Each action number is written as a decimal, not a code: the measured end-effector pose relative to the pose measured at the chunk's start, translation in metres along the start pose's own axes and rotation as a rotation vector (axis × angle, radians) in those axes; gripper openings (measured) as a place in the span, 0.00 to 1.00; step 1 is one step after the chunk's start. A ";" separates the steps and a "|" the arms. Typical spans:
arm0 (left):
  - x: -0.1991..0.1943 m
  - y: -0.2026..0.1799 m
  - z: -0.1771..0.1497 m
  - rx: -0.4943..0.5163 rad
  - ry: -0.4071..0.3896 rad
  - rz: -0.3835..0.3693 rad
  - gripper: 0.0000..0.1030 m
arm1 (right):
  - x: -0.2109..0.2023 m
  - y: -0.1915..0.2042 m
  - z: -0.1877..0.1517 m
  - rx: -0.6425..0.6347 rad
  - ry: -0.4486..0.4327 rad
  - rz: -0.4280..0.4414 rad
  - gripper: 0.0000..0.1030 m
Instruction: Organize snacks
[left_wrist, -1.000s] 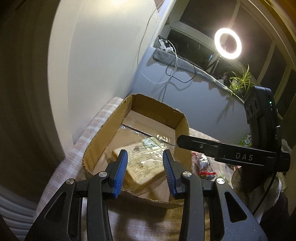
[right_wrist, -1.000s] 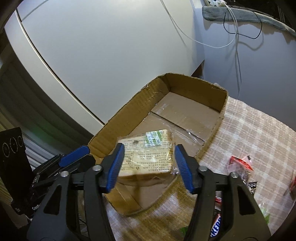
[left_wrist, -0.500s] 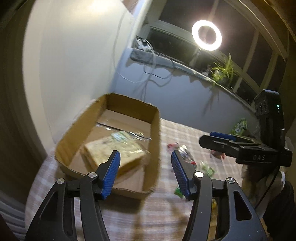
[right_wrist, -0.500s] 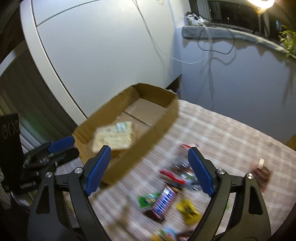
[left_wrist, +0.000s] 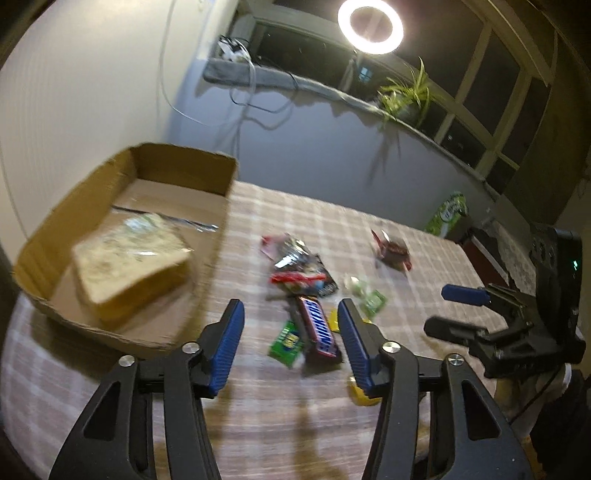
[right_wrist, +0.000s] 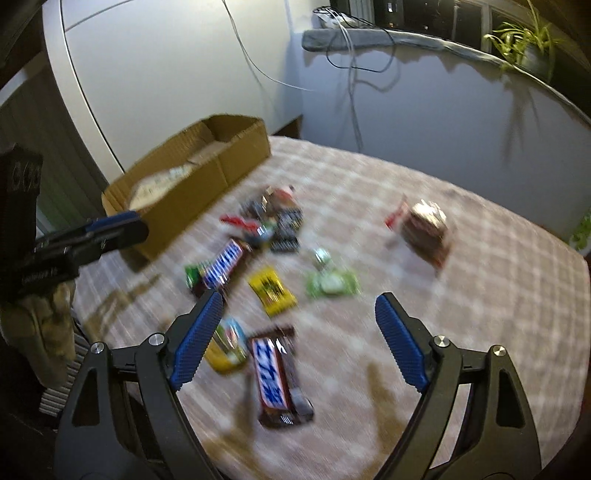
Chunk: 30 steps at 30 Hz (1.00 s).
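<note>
Here the left tool (left_wrist: 290, 336) hangs over the checked pink-and-white cloth on the counter (left_wrist: 424, 254), its blue pads closing with nothing clamped between them. In its view, a brown chocolate bar with a blue-lettered wrapper (left_wrist: 317, 328) lies on the cloth between the pads, beside a small green packet (left_wrist: 286, 339) at about 8 o'clock from it. The open brown cardboard box (left_wrist: 184, 162) sits at 10 o'clock, holding a clear-wrapped loaf of pale bread (left_wrist: 129, 273) at its near end.

The right tool (right_wrist: 295, 339) stands wide apart and empty above the loose snacks. In its view, a 2nd brown bar with blue lettering (right_wrist: 275, 376) lies just below the pads. A yellow sachet (right_wrist: 272, 290) and a pale green packet (right_wrist: 332, 284) lie at 12 o'clock from it, and a dark brown clear-wrapped cake (right_wrist: 424, 232) lies well apart at 1 o'clock. Both views are blurred, so the small wrappers near the box cannot be told apart.
</note>
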<state>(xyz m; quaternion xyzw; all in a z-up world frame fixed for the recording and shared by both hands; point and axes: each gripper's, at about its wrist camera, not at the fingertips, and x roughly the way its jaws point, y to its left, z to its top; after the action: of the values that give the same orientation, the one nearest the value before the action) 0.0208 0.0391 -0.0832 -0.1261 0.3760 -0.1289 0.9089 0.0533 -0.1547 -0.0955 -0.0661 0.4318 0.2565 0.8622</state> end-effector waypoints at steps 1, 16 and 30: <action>0.003 -0.003 -0.001 0.004 0.009 -0.006 0.44 | -0.001 -0.002 -0.005 0.001 0.004 -0.001 0.85; 0.069 -0.039 -0.011 0.123 0.146 0.085 0.38 | 0.019 0.011 -0.043 -0.051 0.091 0.023 0.65; 0.084 -0.038 -0.014 0.140 0.157 0.102 0.27 | 0.036 0.014 -0.047 -0.087 0.124 -0.006 0.30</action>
<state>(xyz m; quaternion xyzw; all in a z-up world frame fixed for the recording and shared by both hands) 0.0628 -0.0257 -0.1354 -0.0325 0.4420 -0.1178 0.8886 0.0307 -0.1444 -0.1514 -0.1206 0.4728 0.2676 0.8309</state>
